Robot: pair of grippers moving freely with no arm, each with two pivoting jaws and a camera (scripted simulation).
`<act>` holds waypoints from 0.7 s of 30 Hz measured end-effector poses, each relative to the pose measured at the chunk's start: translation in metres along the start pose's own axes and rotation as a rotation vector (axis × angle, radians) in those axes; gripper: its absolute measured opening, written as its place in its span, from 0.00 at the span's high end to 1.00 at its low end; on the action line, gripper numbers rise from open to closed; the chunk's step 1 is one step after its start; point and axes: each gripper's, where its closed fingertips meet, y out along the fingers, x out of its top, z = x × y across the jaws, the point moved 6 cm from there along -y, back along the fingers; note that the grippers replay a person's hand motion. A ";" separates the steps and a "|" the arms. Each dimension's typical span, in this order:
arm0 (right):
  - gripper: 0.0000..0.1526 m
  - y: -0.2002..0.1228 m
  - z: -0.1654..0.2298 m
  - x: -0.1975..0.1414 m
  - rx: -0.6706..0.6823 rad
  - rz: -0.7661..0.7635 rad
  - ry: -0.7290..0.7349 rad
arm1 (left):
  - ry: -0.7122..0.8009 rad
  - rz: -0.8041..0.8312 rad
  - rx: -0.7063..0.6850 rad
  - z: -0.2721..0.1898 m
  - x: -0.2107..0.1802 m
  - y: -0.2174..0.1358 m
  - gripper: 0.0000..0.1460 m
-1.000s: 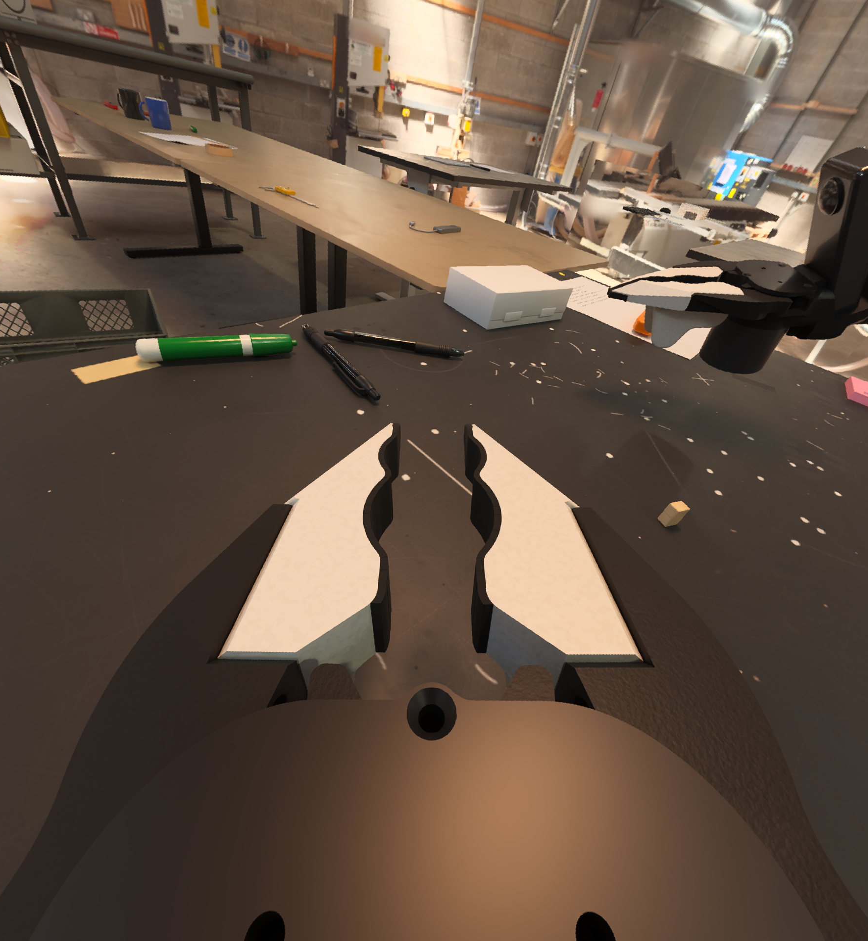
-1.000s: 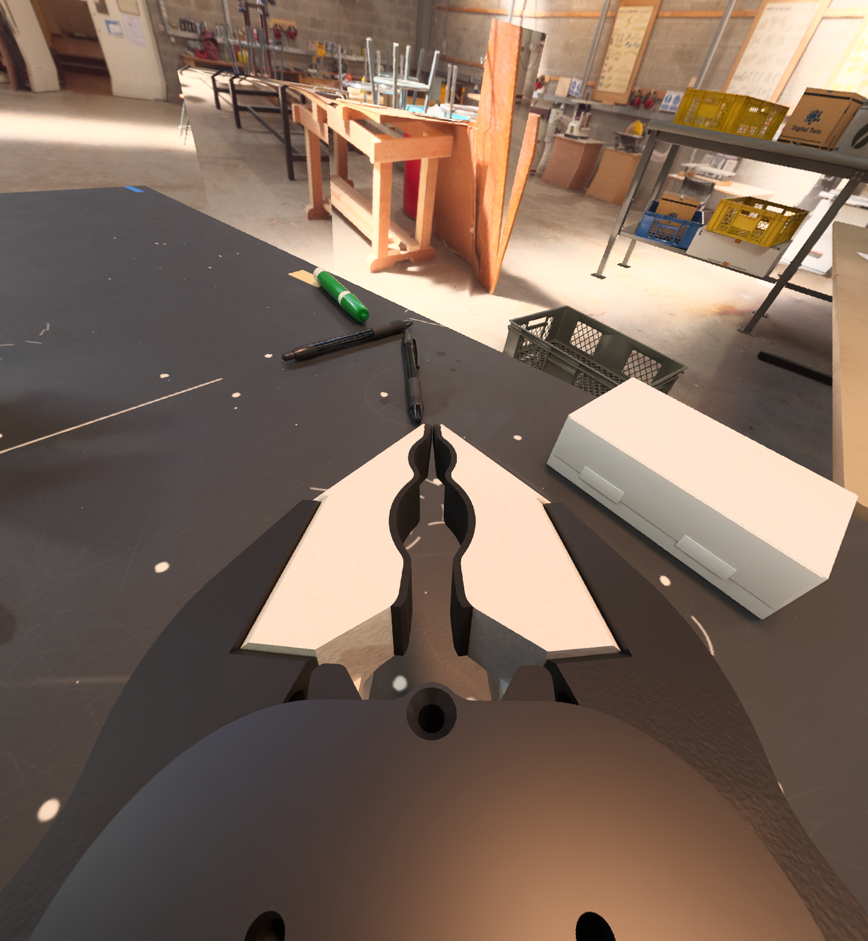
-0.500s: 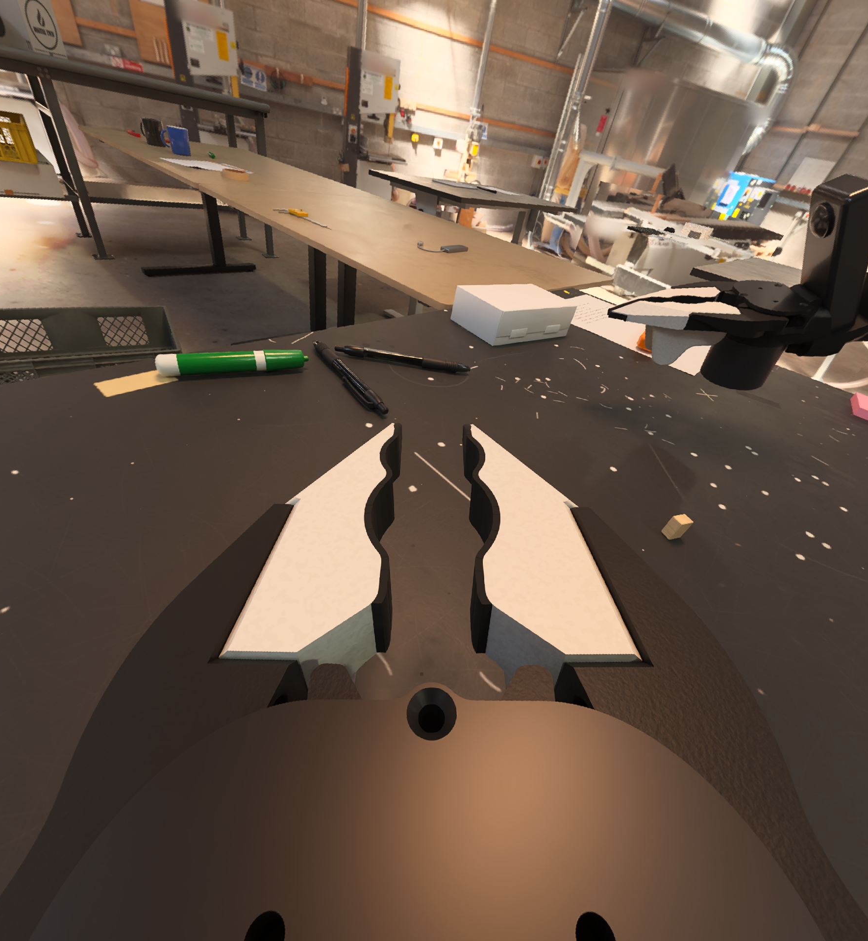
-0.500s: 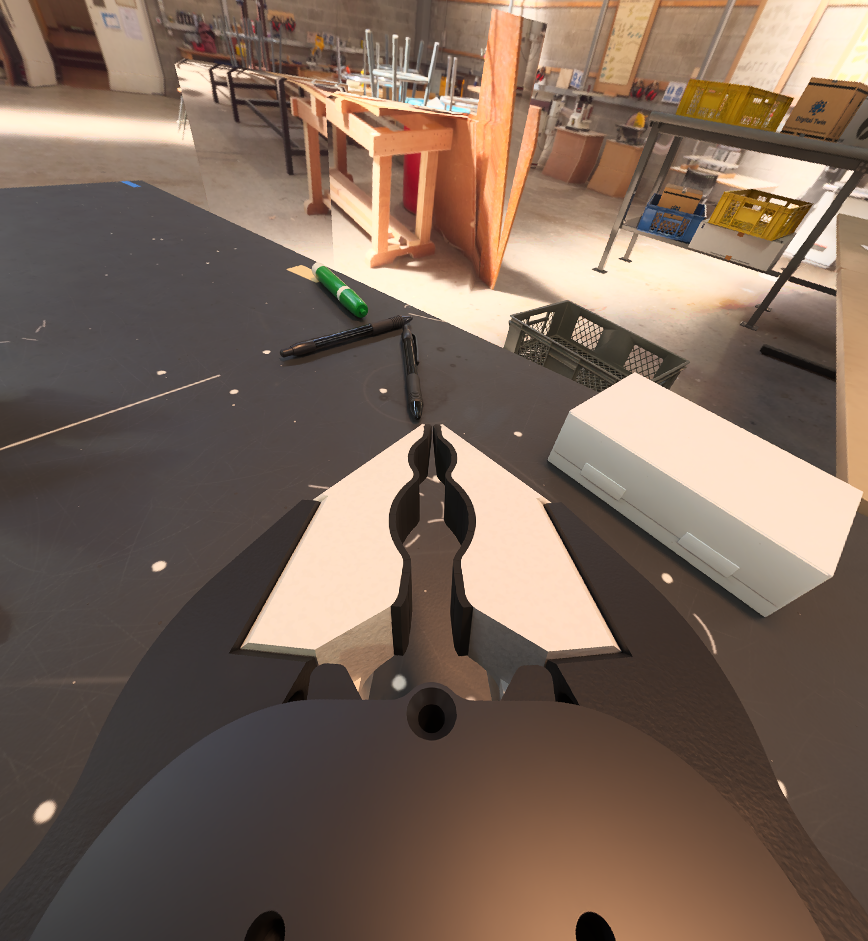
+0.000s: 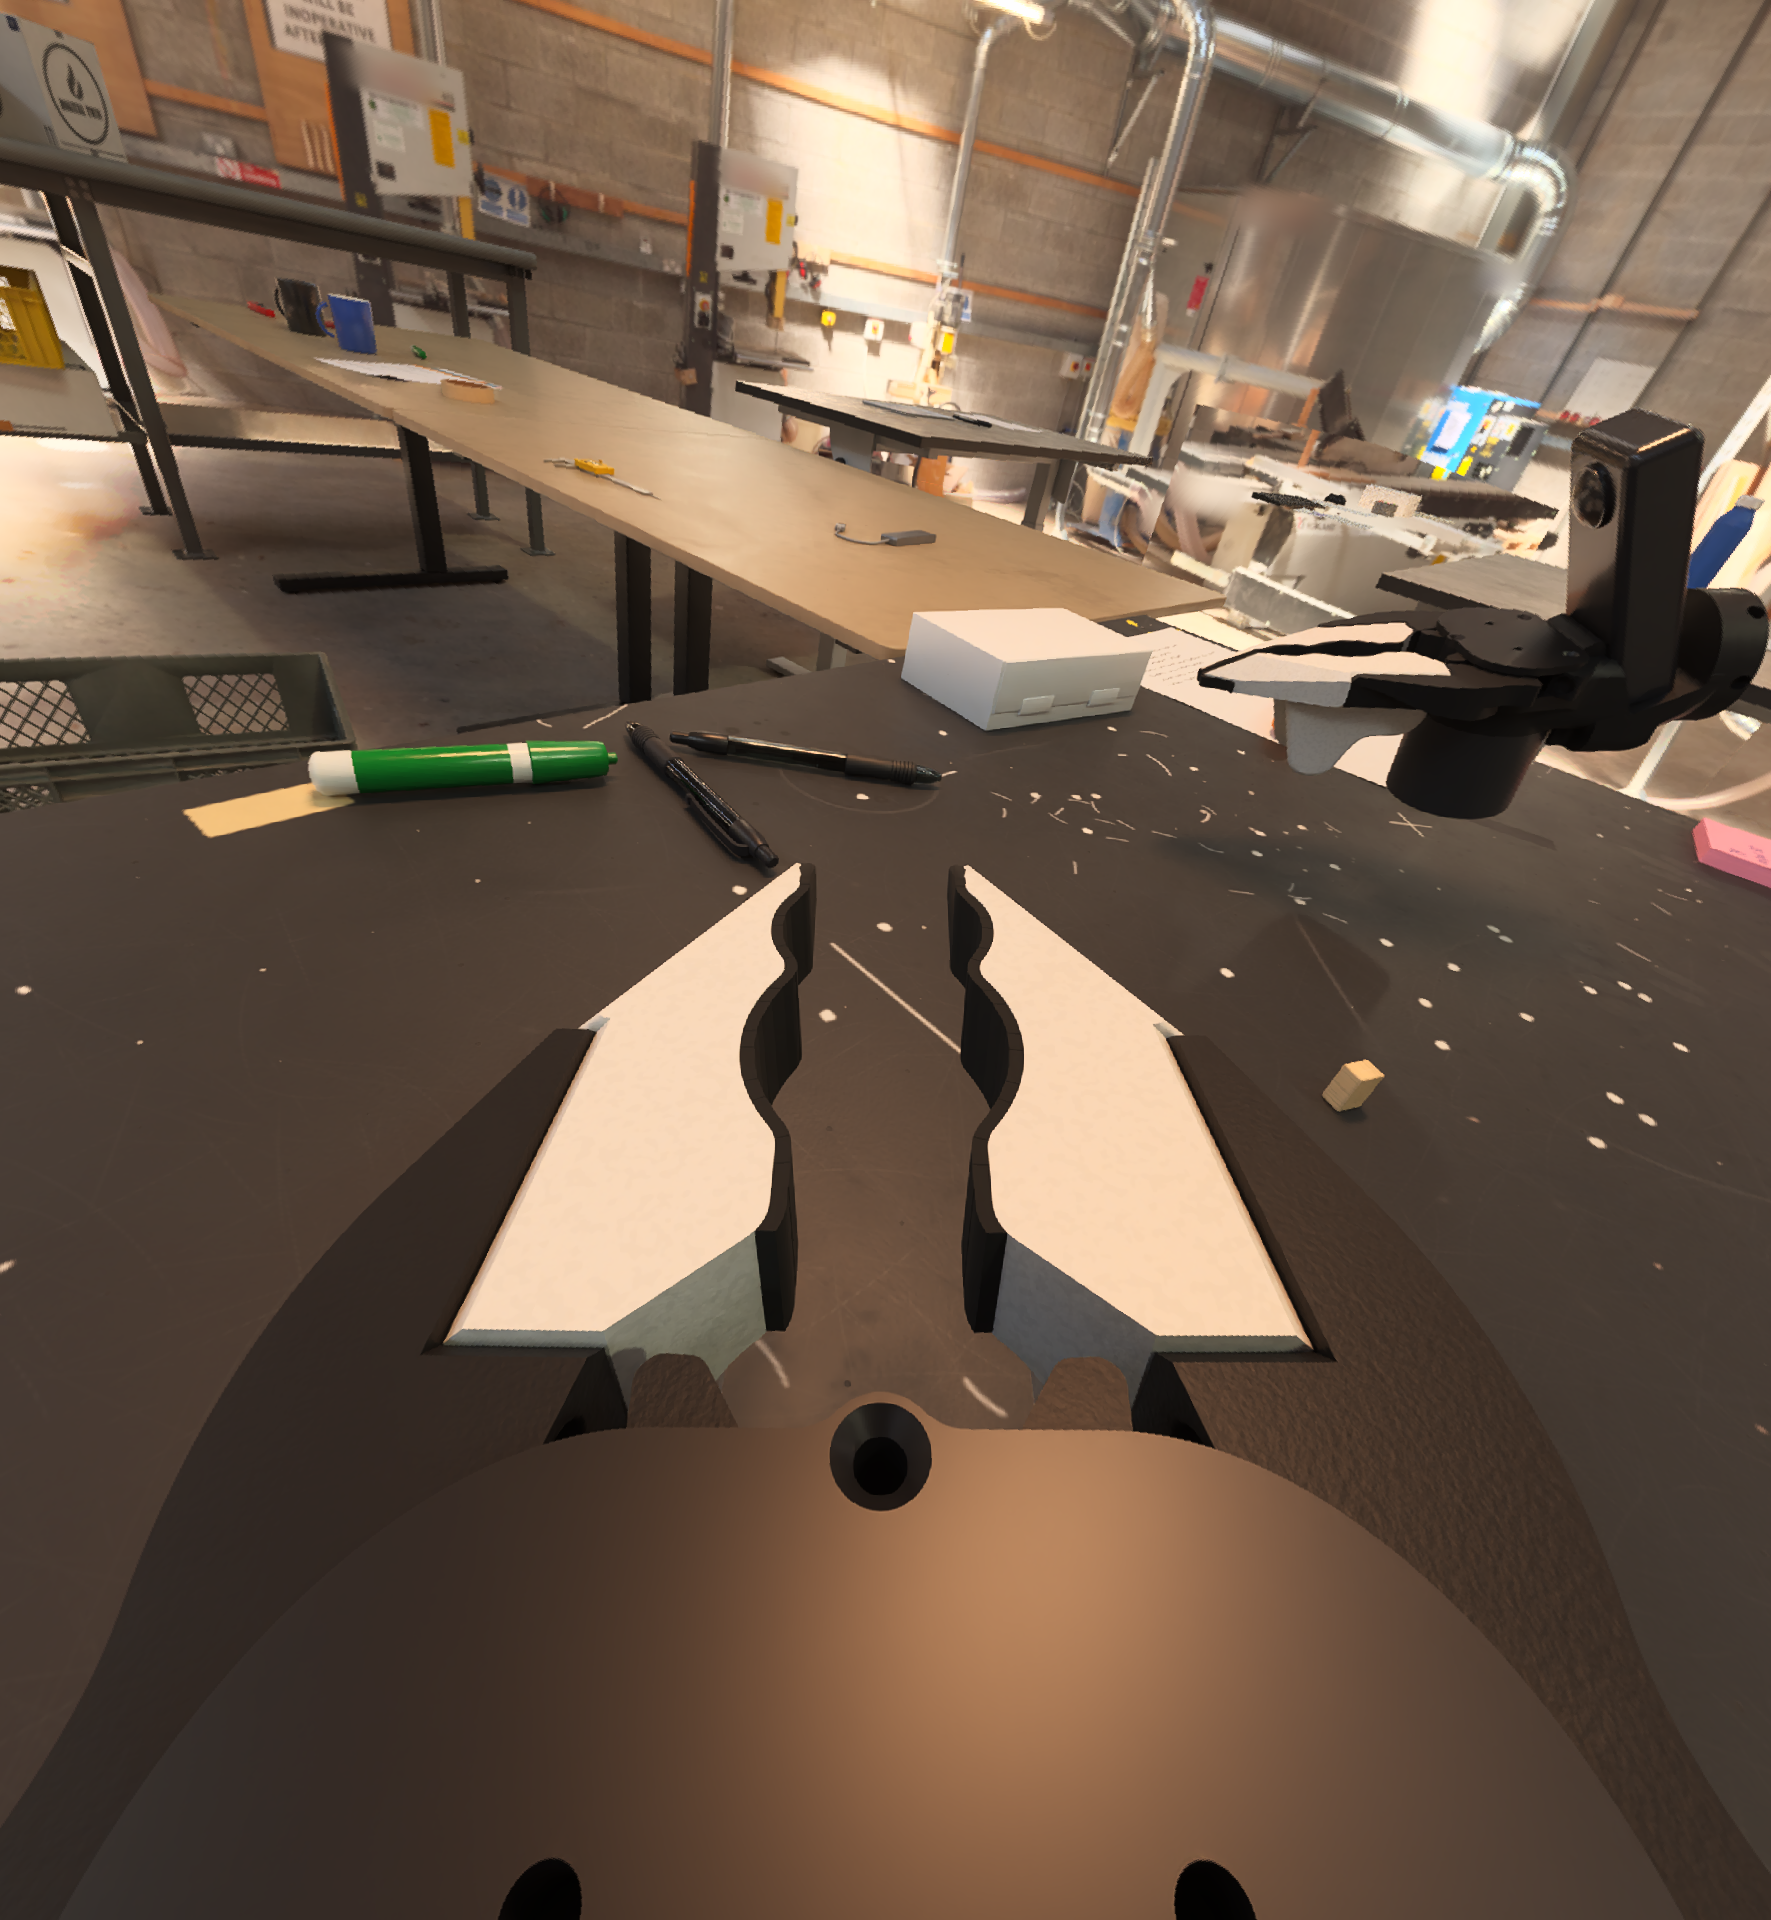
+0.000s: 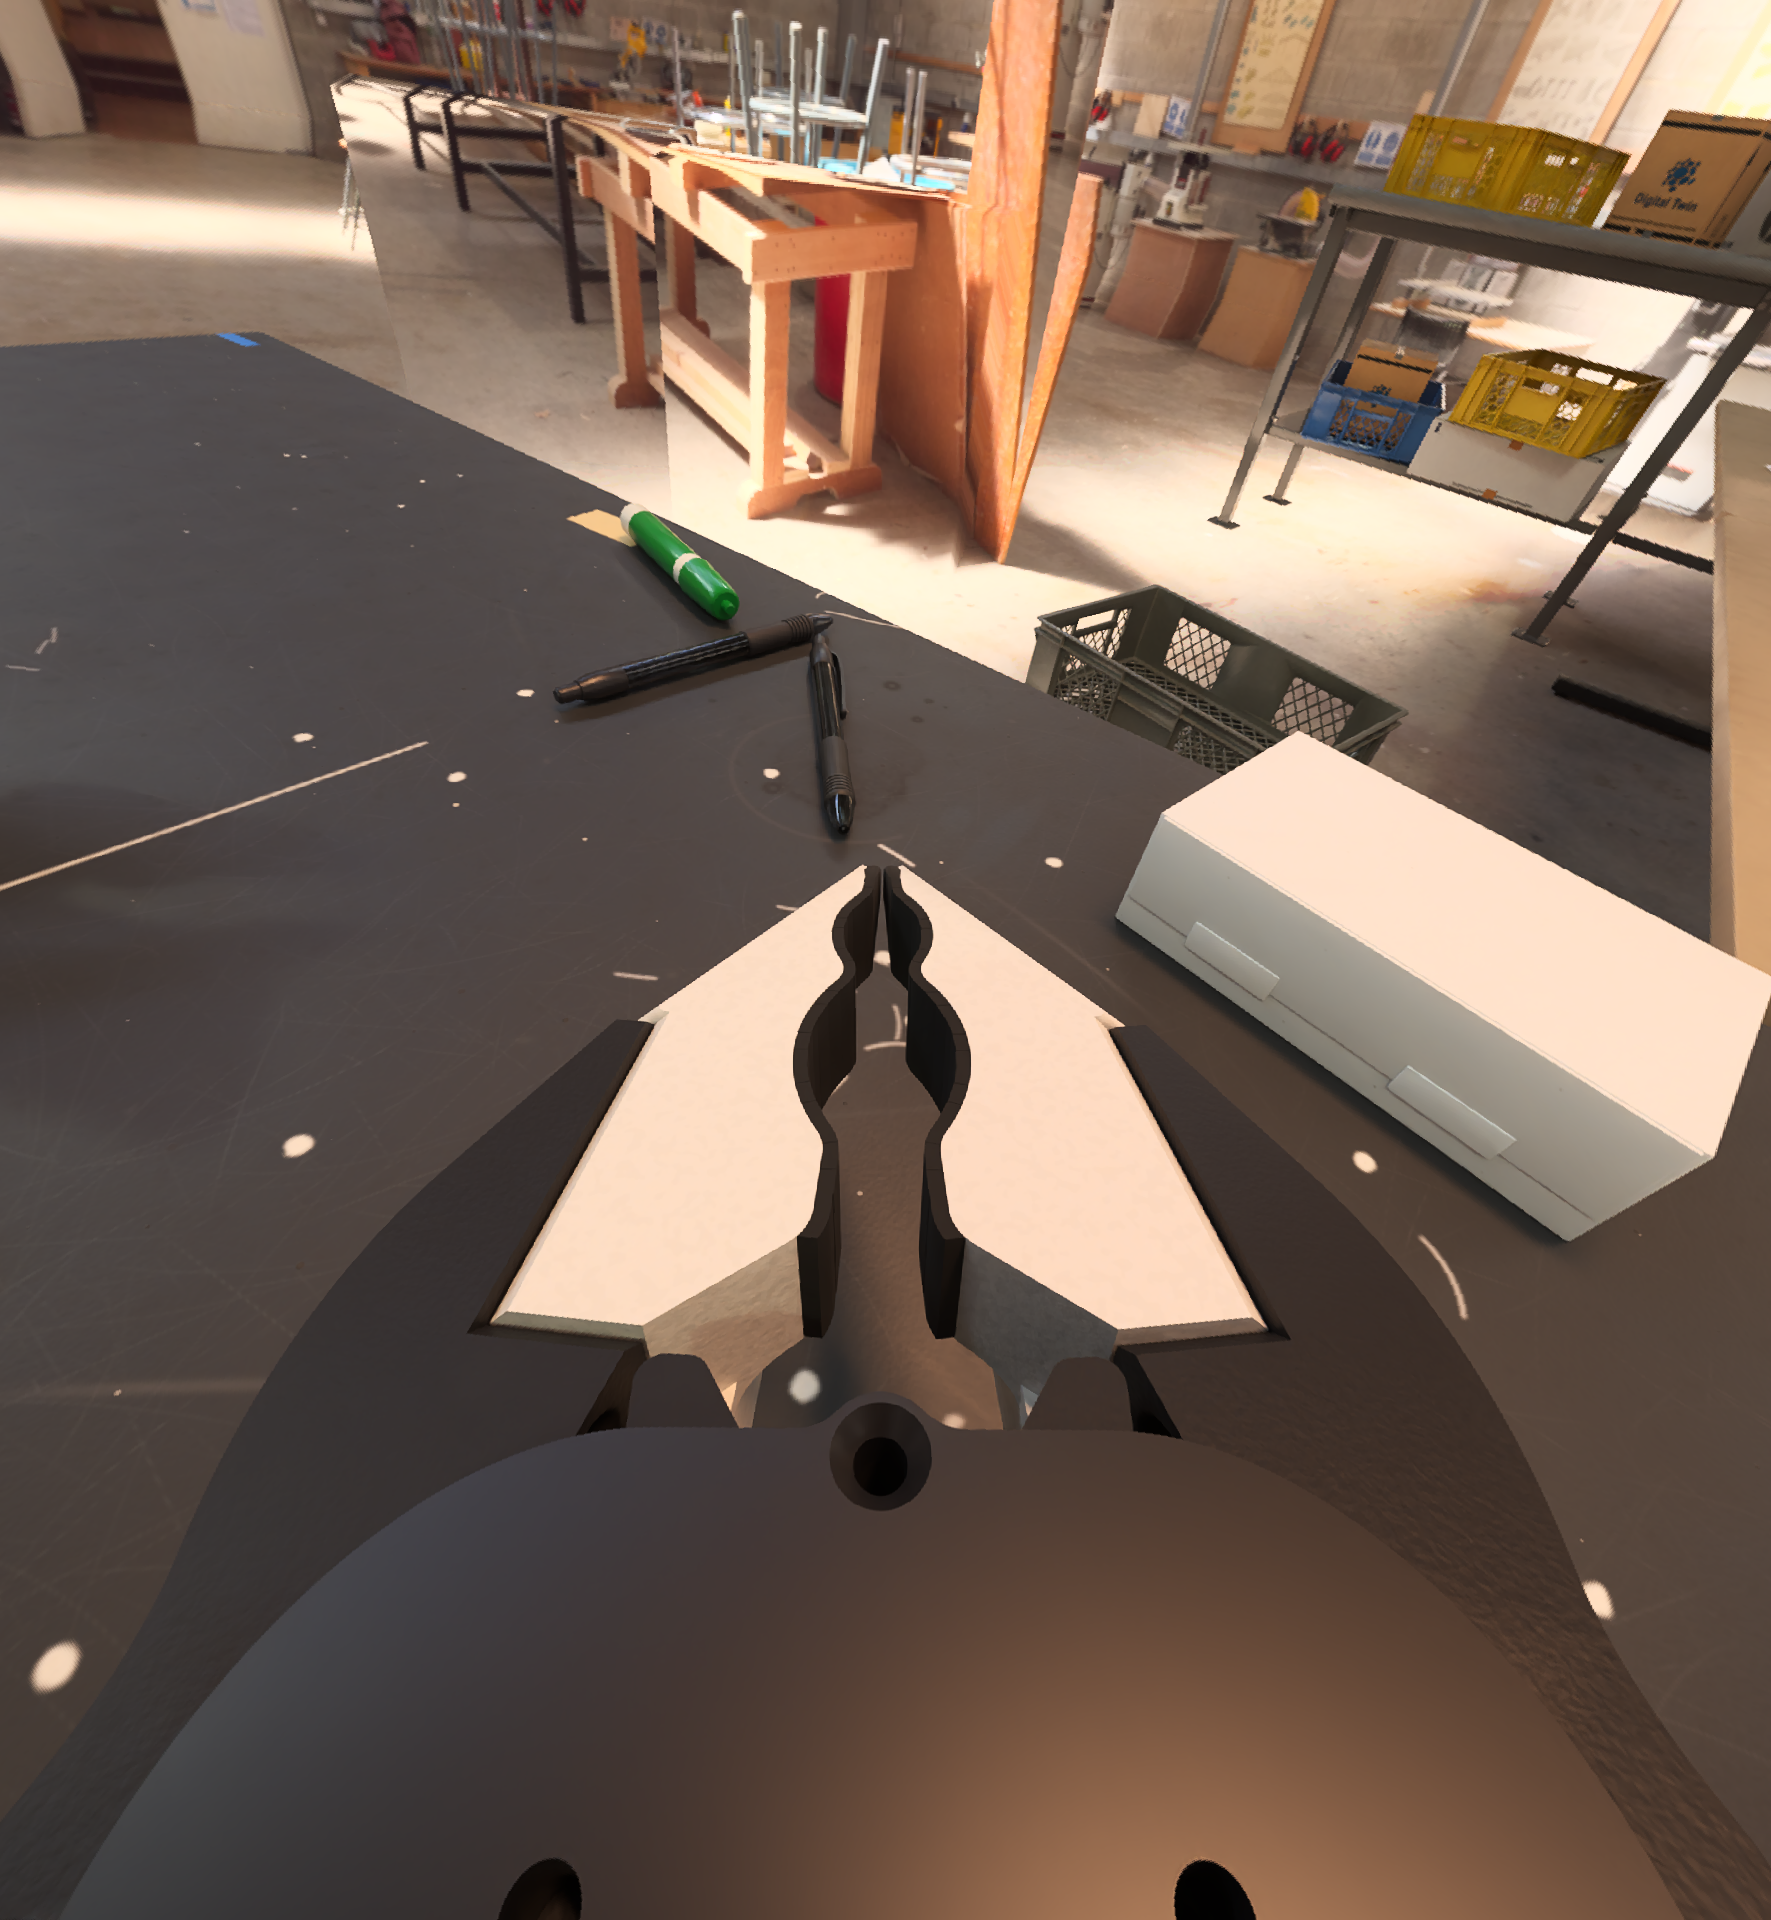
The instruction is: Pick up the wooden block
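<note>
Wooden block [image 5: 1353, 1084] lower-right than before.

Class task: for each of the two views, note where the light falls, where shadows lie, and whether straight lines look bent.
Left wrist view: warm light on the white pads of the left gripper; the wooden block casts a small shadow on the dark table; far pipes and posts lean from the wide-angle lens.
Right wrist view: sunlit floor is washed out; the white box has a shaded front; shelving legs lean.
</note>
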 end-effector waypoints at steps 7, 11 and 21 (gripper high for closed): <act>0.99 0.000 -0.003 -0.002 -0.005 0.011 0.008 | -0.005 0.007 0.007 0.003 -0.002 0.001 0.83; 0.99 -0.003 -0.003 0.001 -0.003 -0.005 0.003 | 0.003 0.033 0.015 0.004 -0.007 0.004 0.83; 0.98 -0.004 -0.001 0.002 0.003 -0.008 -0.007 | 0.006 0.062 0.018 0.004 -0.011 0.008 0.83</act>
